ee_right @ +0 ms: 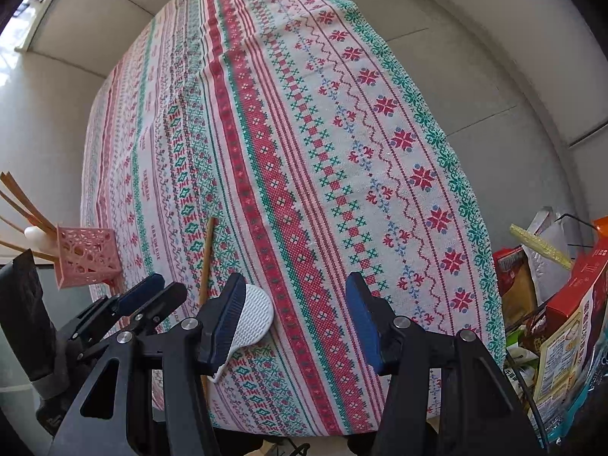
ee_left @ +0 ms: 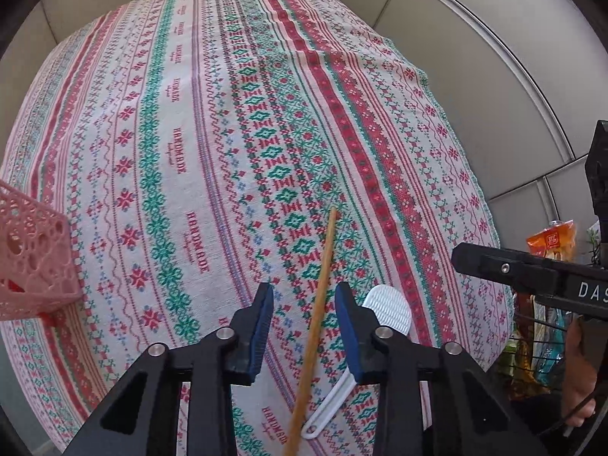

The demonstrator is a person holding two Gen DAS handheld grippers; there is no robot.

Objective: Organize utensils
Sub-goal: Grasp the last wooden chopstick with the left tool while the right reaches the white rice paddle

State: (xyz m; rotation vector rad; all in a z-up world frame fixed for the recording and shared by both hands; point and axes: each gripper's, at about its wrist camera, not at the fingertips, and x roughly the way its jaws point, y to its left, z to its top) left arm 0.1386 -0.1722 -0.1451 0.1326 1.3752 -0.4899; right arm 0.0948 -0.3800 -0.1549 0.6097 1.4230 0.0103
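A wooden chopstick (ee_left: 323,277) lies on the patterned tablecloth (ee_left: 190,114) and runs up between the jaws of my left gripper (ee_left: 305,288). A gap shows on both sides of it, so the blue pads do not press on it. A white rice paddle (ee_left: 387,307) lies just right of that gripper, its handle crossing under the chopstick. My right gripper (ee_right: 295,279) stands open over bare cloth with nothing between its fingers. The paddle (ee_right: 254,315) sits beside its left finger, and the chopstick (ee_right: 208,258) lies further left.
A pink perforated basket (ee_right: 85,258) stands at the table's left edge, holding several chopsticks and a white spoon (ee_right: 34,233). The basket (ee_left: 34,258) also shows at the left of the left wrist view. Snack packets and boxes (ee_right: 562,304) crowd the right, beyond the table's edge.
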